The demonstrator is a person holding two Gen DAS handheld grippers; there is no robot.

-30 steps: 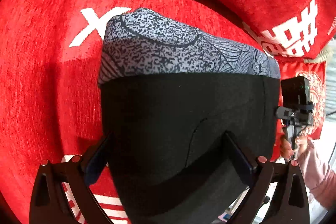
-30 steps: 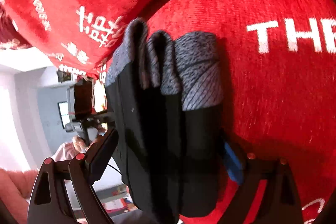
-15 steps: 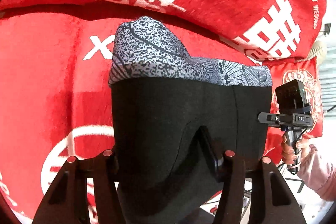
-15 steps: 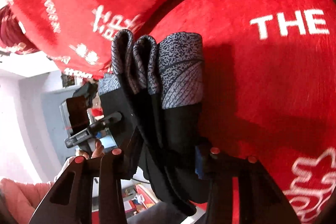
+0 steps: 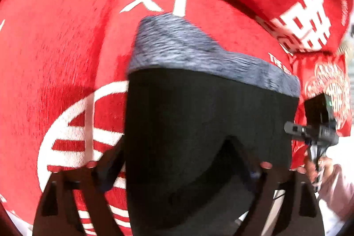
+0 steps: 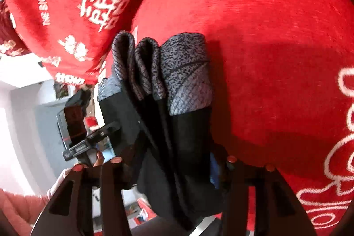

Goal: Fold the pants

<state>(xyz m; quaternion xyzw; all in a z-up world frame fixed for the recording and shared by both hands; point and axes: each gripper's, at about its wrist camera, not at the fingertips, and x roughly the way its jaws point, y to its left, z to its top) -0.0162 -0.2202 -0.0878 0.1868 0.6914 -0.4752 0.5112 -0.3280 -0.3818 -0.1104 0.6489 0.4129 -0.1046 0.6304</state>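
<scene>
The left gripper (image 5: 179,167), a black two-finger tool seen from its own camera, stands with its jaws spread wide after just opening further; the folded black pants with a grey speckled waistband (image 5: 205,116) lie between the fingers, and blur hides whether the pads press the cloth. The right gripper (image 6: 168,166), of the same black make with blue pads, has also just been opening, and the stacked folds of the pants (image 6: 181,125) fill the gap between its fingers; the blue pad sits against the outer fold, yet I cannot tell if it grips.

The red plush cover (image 5: 55,59) under the pants bears white writing: "XI" beyond the waistband and a round white emblem at the left in the left wrist view. In the right wrist view "THE BIGDAY" reads on the red plush cushion (image 6: 66,3), beside white Chinese characters, with looping white script at the right edge.

Both grippers point down at the cover. The right gripper shows at the right edge of the left view (image 5: 314,125), held by a hand (image 5: 316,167) in a pale pink sleeve.

The pants rest on the red cover, waistband away from both tools, the black legs towards the fingers.
</scene>
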